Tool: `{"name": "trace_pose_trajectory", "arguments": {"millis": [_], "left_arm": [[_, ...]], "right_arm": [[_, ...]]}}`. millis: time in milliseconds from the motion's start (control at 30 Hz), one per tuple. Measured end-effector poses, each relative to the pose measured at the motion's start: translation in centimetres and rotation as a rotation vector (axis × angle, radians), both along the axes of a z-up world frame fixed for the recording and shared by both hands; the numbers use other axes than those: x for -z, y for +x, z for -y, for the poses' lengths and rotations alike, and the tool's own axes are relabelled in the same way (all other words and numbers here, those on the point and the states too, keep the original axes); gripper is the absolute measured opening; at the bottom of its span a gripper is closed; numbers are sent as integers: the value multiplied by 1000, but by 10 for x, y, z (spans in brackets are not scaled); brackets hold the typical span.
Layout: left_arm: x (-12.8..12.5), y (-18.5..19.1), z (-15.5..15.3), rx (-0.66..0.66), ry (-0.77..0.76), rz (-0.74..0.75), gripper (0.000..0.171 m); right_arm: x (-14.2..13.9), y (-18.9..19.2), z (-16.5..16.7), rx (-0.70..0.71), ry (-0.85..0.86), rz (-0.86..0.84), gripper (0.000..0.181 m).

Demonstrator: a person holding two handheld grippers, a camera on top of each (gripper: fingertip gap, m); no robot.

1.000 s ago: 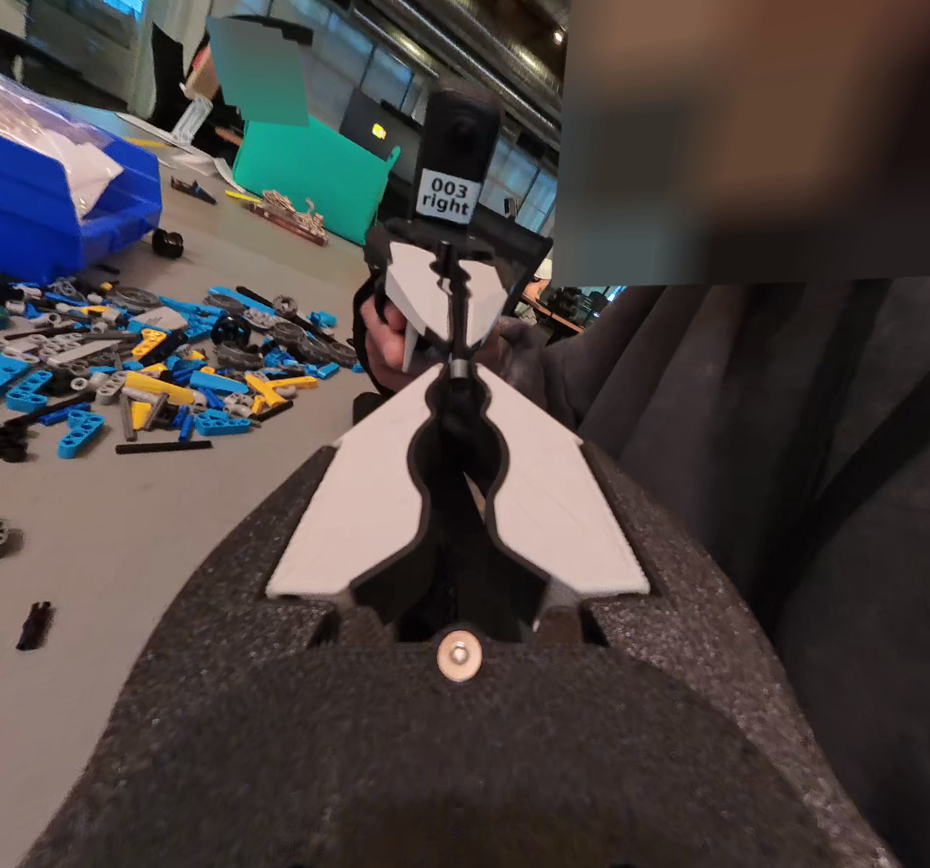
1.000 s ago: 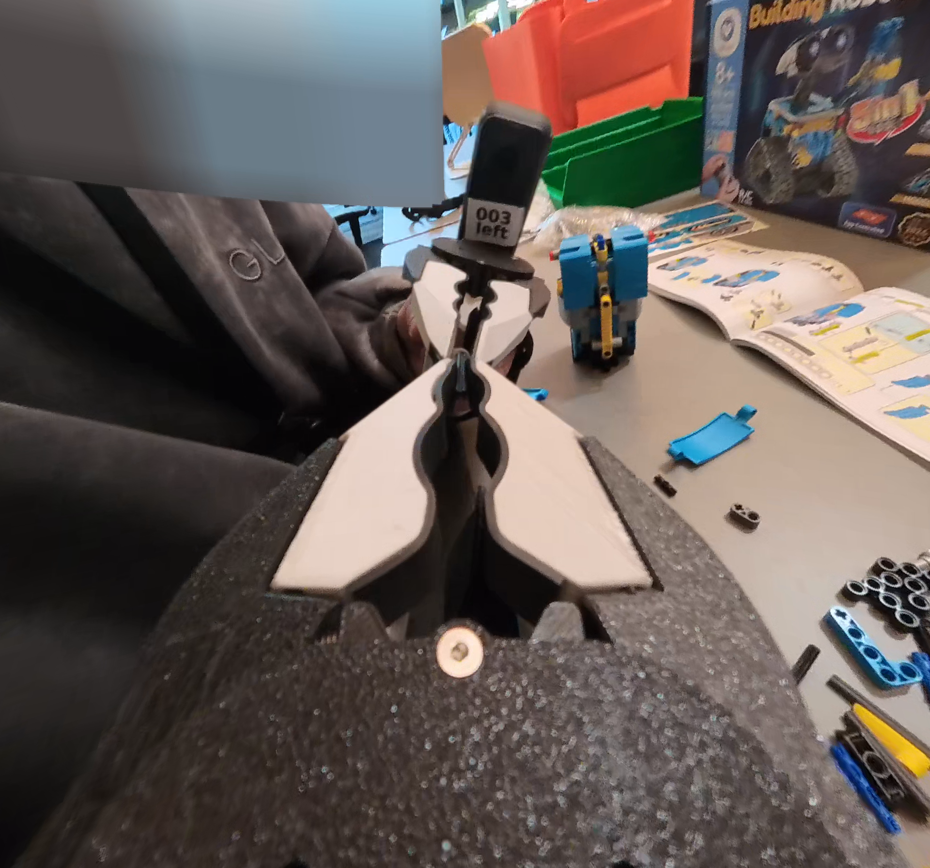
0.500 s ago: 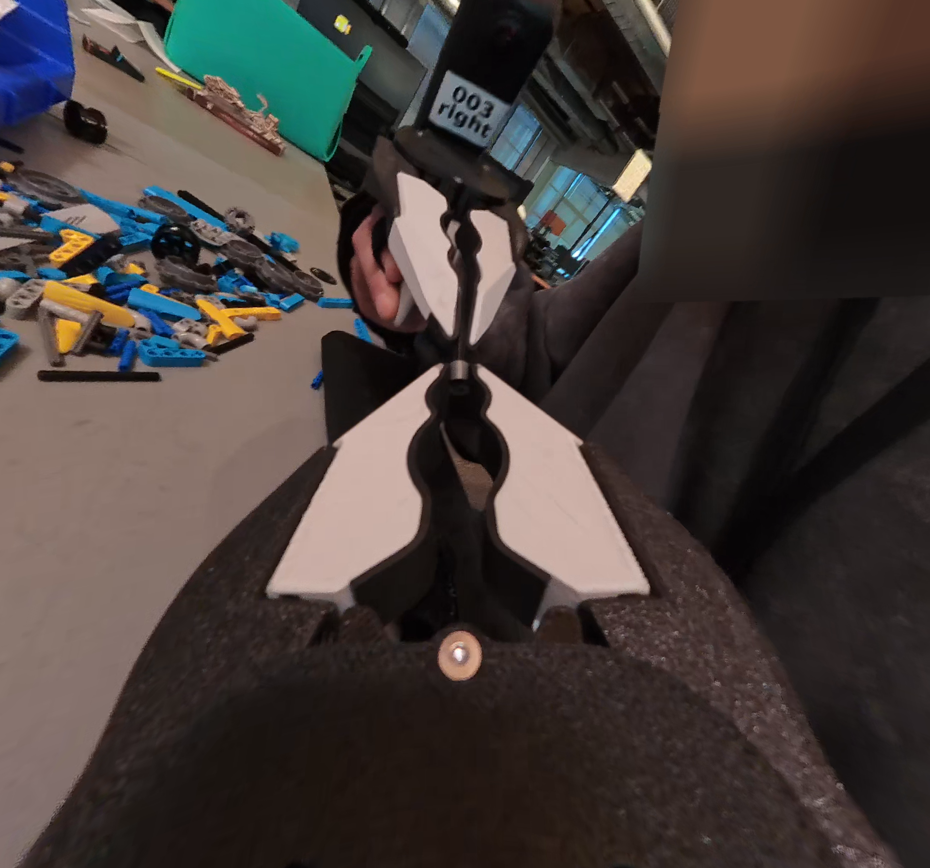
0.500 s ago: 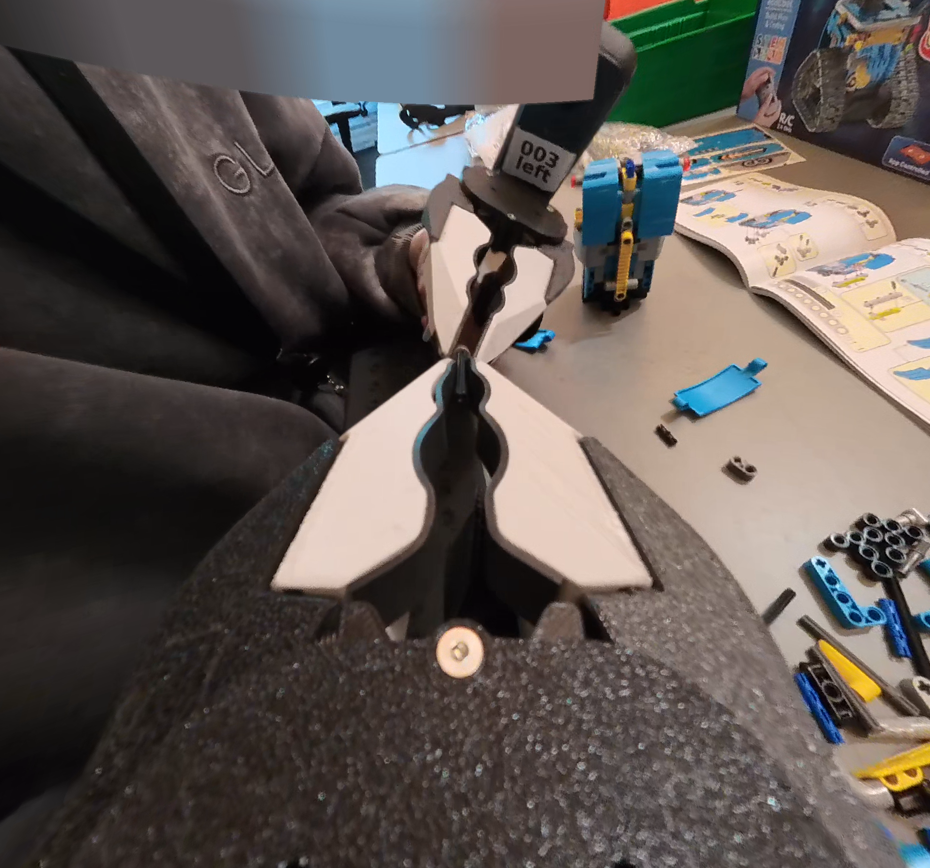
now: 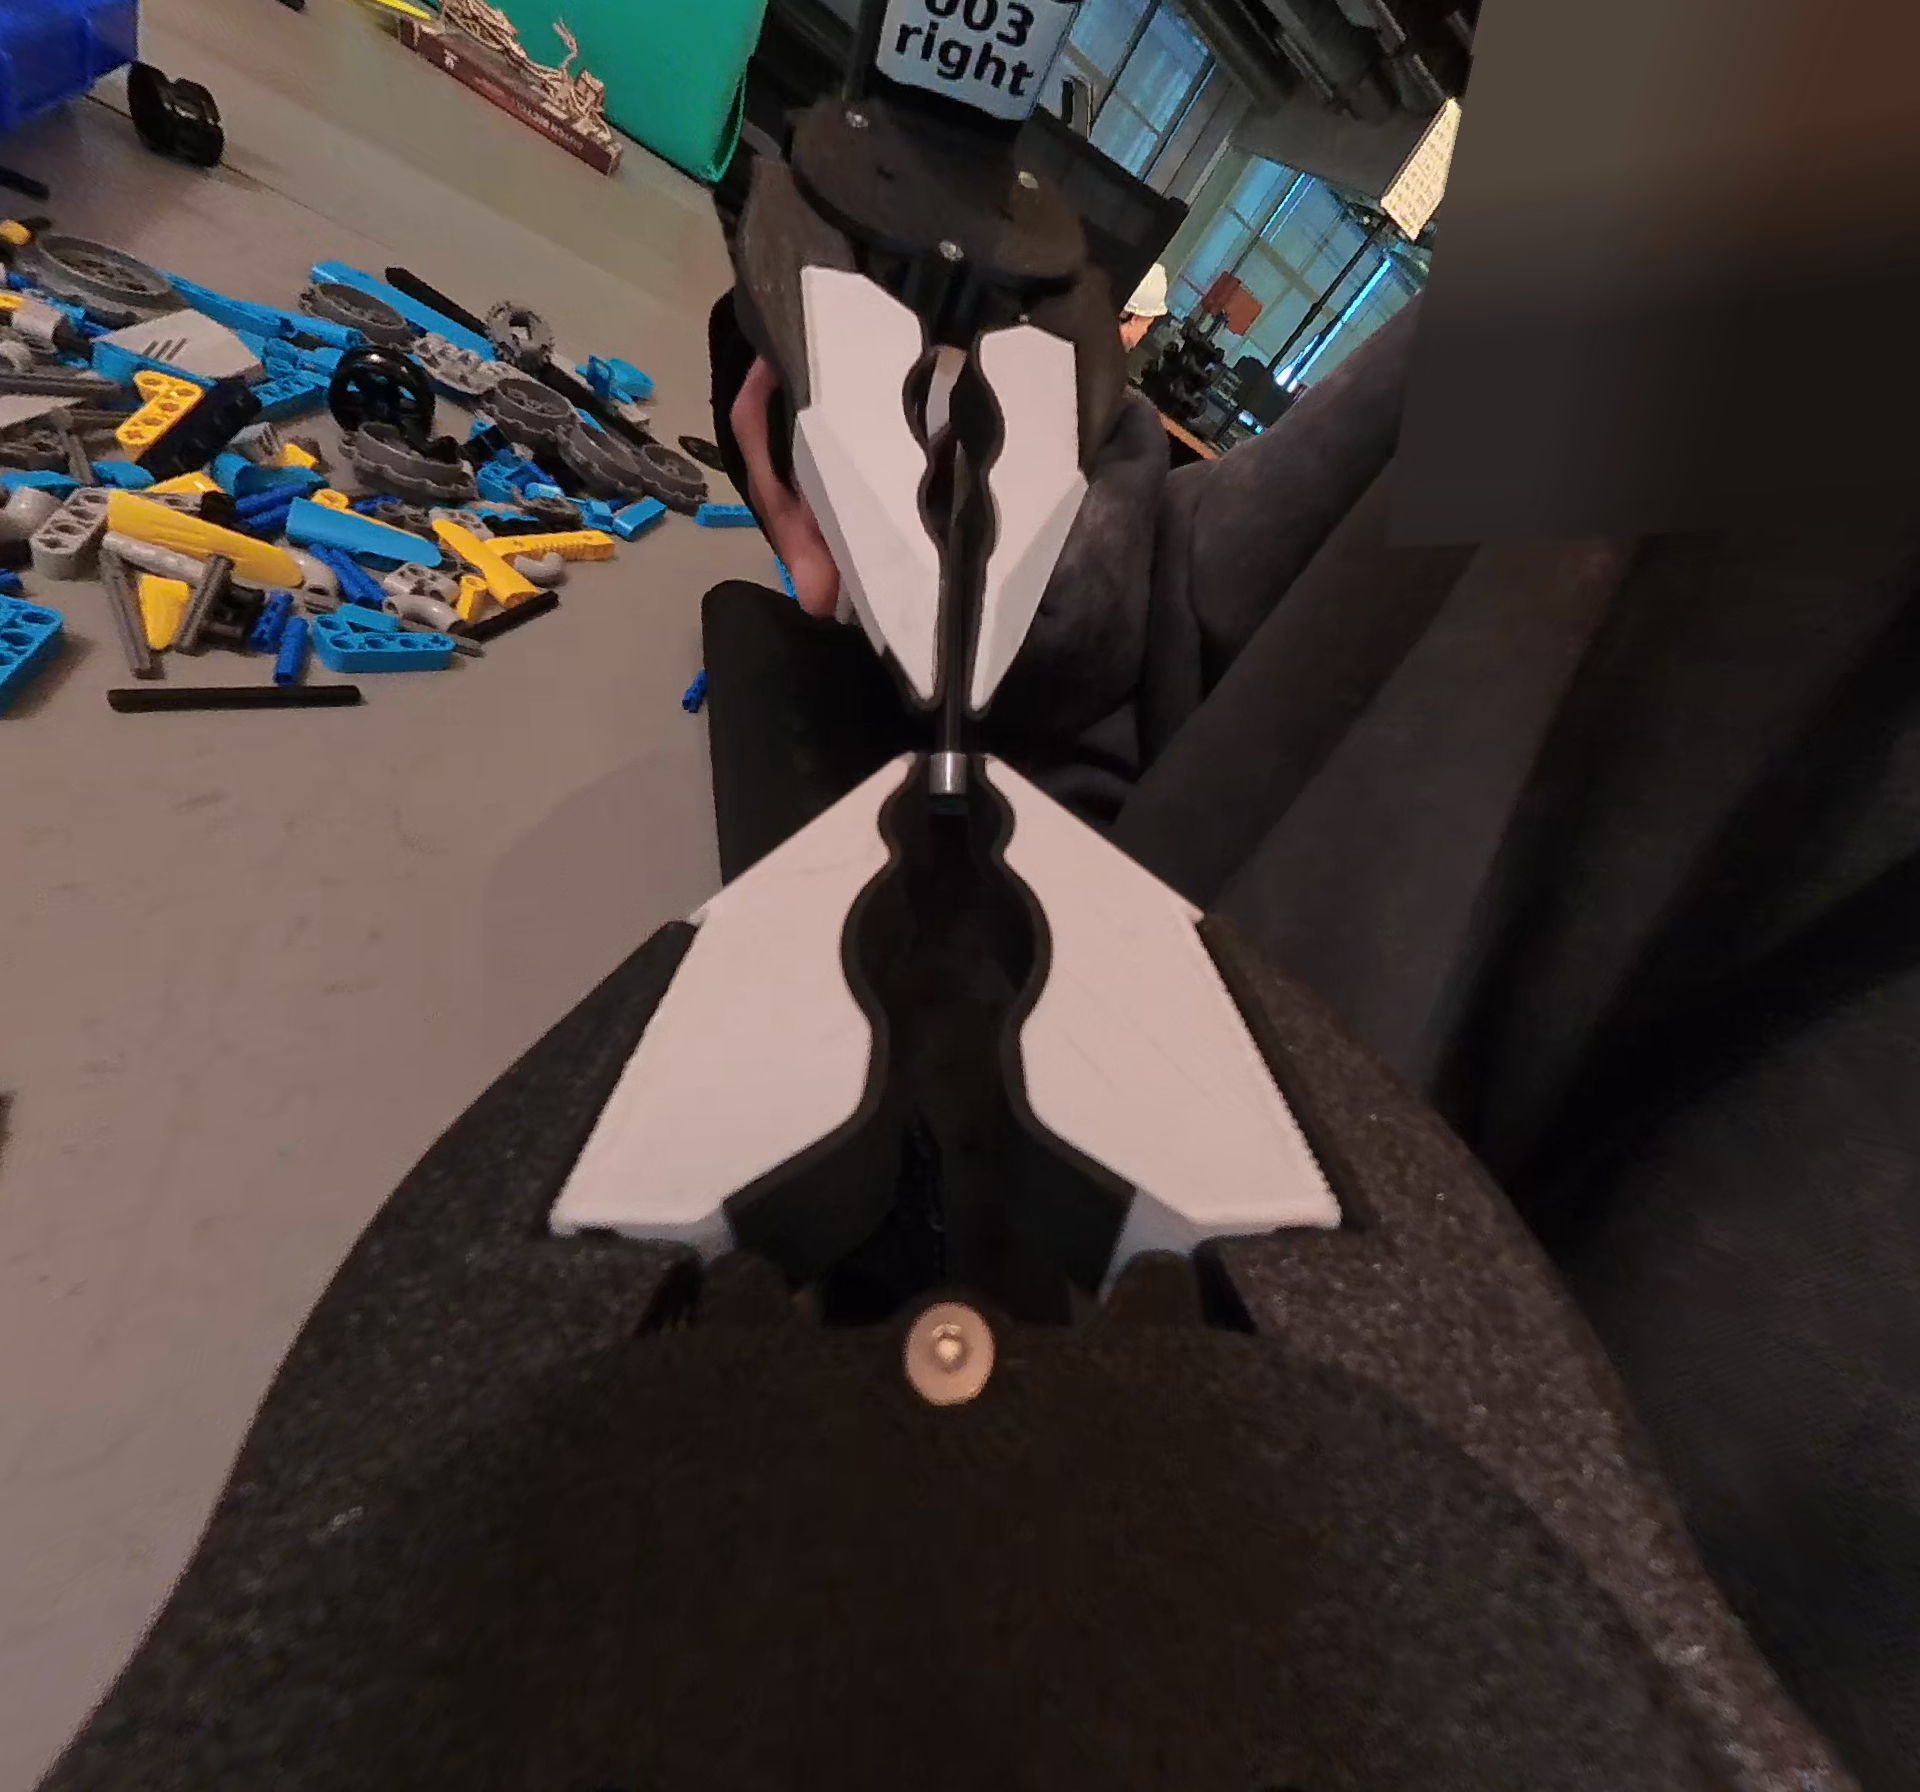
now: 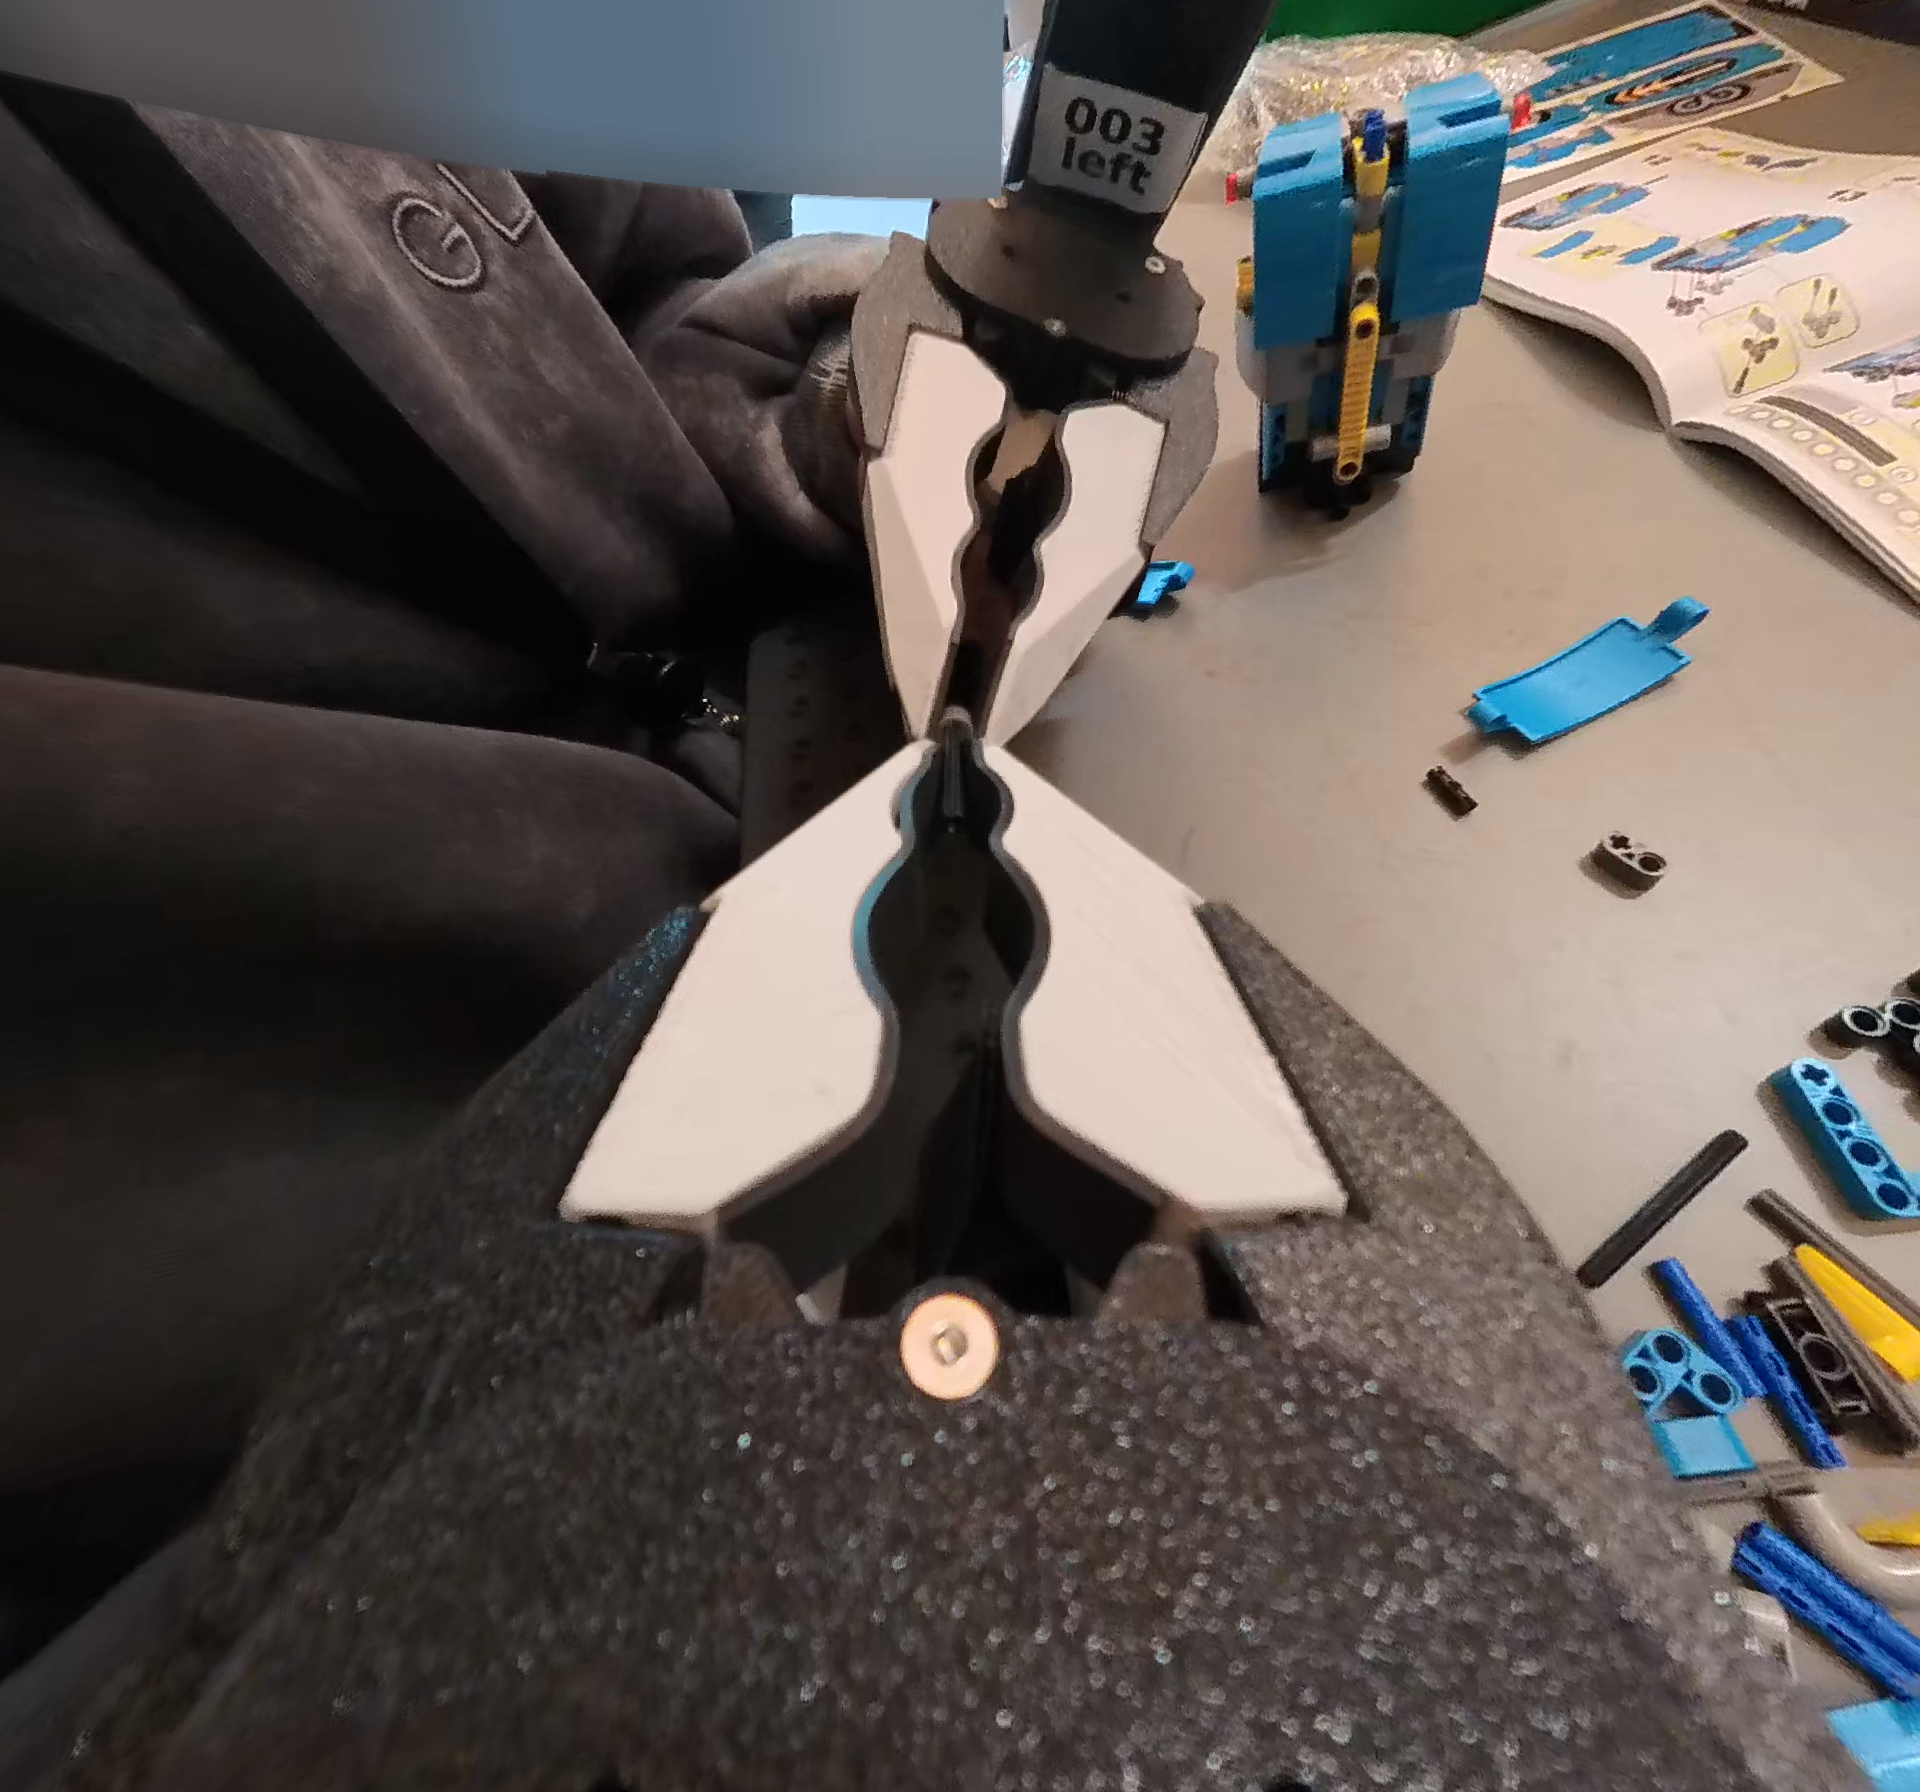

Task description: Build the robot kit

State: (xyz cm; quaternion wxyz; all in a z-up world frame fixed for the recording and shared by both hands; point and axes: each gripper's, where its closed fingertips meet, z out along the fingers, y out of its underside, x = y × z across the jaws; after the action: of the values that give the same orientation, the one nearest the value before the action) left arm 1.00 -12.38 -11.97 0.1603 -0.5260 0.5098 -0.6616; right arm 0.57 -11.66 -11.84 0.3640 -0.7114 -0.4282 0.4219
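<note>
Left gripper (image 5: 945, 776) pinching small grey bush (image 5: 947, 768); right gripper (image 6: 951, 755) clamping thin black axle (image 5: 953, 630), tip entering bush. Risking misalignment: slight tilt jamming axle, bush popping free.

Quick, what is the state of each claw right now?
Left claw: closed on the small grey bush on the thin black axle.
Right claw: closed on the same axle's other end.
</note>
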Motion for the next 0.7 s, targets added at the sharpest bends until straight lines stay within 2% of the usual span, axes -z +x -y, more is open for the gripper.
{"name": "trace_pose_trajectory", "arguments": {"millis": [333,433,533,700], "left_arm": [[29,6,5,-19,203,-127,4],[23,6,8,-1,191,-99,4],[31,9,4,-42,257,-128,5],[29,12,-2,-105,358,-104,6]], "right_arm": [[26,3,3,1,11,204,4],[20,-3,6,-32,17,114,3],[29,-1,2,-14,-52,115,4],[24,2,-6,20,-39,65,3]]}}
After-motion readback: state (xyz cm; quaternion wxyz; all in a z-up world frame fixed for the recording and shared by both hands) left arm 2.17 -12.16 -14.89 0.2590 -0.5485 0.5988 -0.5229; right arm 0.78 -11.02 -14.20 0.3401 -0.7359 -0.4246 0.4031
